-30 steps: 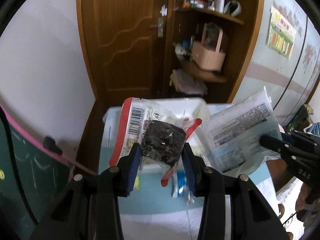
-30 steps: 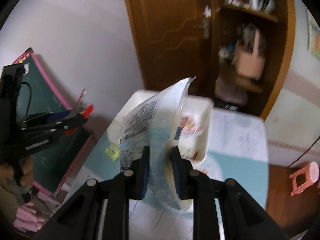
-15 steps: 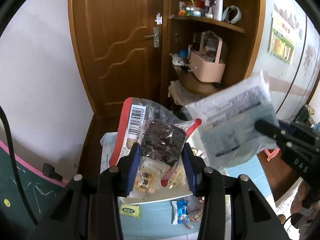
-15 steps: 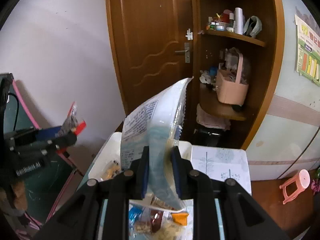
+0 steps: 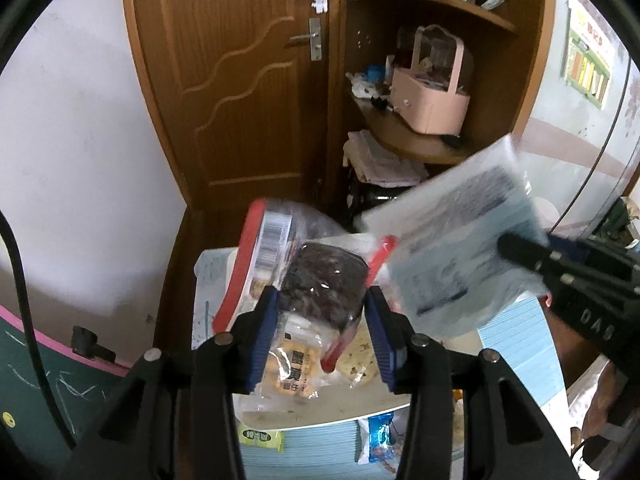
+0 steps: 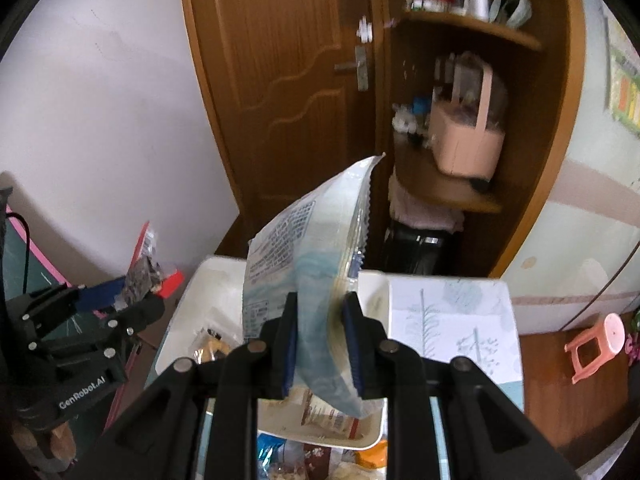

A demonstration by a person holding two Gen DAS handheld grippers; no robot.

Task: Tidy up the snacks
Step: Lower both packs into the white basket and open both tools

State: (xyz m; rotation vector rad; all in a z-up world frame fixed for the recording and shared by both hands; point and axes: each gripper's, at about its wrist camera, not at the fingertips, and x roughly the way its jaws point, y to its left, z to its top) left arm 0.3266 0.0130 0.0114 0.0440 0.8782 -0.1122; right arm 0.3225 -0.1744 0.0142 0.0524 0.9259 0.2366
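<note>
Left gripper: we hold the red-edged snack bag with dark pieces inside, above the white tray. The jaws are opening at this moment, and the bag sits between the blue pads. From the pictures we cannot say surely whether the pads press on it.

Right gripper: its jaws are almost closed and pinch the lower part of the pale blue snack bag. This bag stands upright over the tray, its sealed top pointing up.

Risk, left side: we judge that the red-edged bag may fall as the jaws part. If it is not well over the tray, it could land on the rim and slide to the table. Also it may catch on one pad and hang there.

Risk, right side: the pale blue bag is big and held only at the bottom, so it may swing or bend. In the left wrist view it is just beside the red-edged bag, so we think the two bags, or the two grippers, could bump.

White tray, contents: a clear packet of round biscuits and a packet with a flat speckled cracker lie in it already. There is free room in it.

Outside the tray: a small green packet and a blue wrapped snack lie on the table near the front rim, not yet sorted.

Pink basket: it stands on the shelf behind, apart from our work; its contents are not clear.
</note>
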